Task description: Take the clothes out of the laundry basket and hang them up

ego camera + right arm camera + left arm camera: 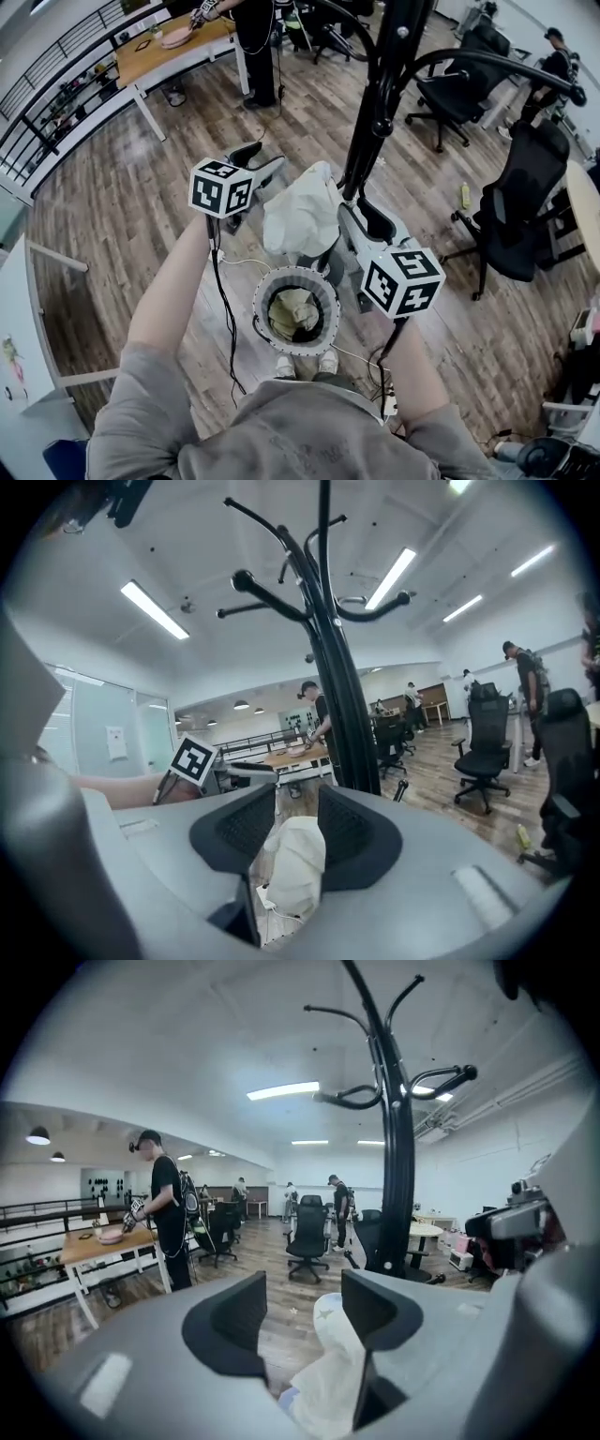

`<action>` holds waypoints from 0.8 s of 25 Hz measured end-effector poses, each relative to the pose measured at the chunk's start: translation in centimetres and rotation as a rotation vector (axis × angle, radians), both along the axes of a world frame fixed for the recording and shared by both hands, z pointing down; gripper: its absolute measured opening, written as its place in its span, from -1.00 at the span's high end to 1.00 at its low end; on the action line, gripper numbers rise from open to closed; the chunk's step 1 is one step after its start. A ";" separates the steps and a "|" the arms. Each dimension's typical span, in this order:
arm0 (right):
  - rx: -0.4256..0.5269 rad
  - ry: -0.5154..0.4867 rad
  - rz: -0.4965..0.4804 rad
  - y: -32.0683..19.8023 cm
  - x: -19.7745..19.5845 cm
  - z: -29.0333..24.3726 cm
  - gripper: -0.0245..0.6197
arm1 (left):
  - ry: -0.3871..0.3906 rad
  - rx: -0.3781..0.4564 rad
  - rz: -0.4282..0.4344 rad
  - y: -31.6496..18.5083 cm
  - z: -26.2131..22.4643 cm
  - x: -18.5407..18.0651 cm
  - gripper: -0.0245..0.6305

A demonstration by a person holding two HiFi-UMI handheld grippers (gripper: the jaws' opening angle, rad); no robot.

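**A:** The right gripper has its jaws pinching the white garment, held high over the laundry basket, close to the coat rack.

**B:** The left gripper has its jaws spread beside the cloth, probably to steady it for a hook.

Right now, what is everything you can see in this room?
coat rack: one, black, just beyond basket
laundry basket: one, white, at the person's feet
lifted garment: one, cream, above basket
second garment: one, beige, inside basket
office chairs: several, black, mostly right side
table: one, wooden, far left
bystanders: several, dark clothes, one at the table
left gripper: one, grey, fingers apart, lifted garment beside one
right gripper: one, grey, fingers closed on lifted garment
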State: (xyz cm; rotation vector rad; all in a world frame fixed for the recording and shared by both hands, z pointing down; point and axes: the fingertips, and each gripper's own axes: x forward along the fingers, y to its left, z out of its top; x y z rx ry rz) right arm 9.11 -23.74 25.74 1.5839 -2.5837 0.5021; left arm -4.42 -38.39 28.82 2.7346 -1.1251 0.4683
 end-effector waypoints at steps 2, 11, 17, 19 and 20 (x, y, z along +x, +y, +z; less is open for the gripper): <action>0.051 0.009 -0.010 1.4 0.2 -2.2 0.42 | 0.003 0.046 -0.003 2.3 -1.8 -1.0 0.15; 0.199 0.070 -0.094 8.1 0.4 -7.7 0.44 | 0.088 0.215 -0.023 13.7 -8.6 -3.6 0.21; 0.208 0.086 -0.136 12.8 -0.2 -8.0 0.48 | 0.081 0.309 -0.041 20.7 -9.9 -5.1 0.31; 0.209 0.099 -0.155 14.2 -0.4 -7.8 0.50 | 0.075 0.328 -0.048 22.7 -9.6 -5.4 0.31; 0.211 0.107 -0.164 14.8 -0.5 -7.7 0.50 | 0.071 0.329 -0.051 23.6 -9.4 -5.5 0.31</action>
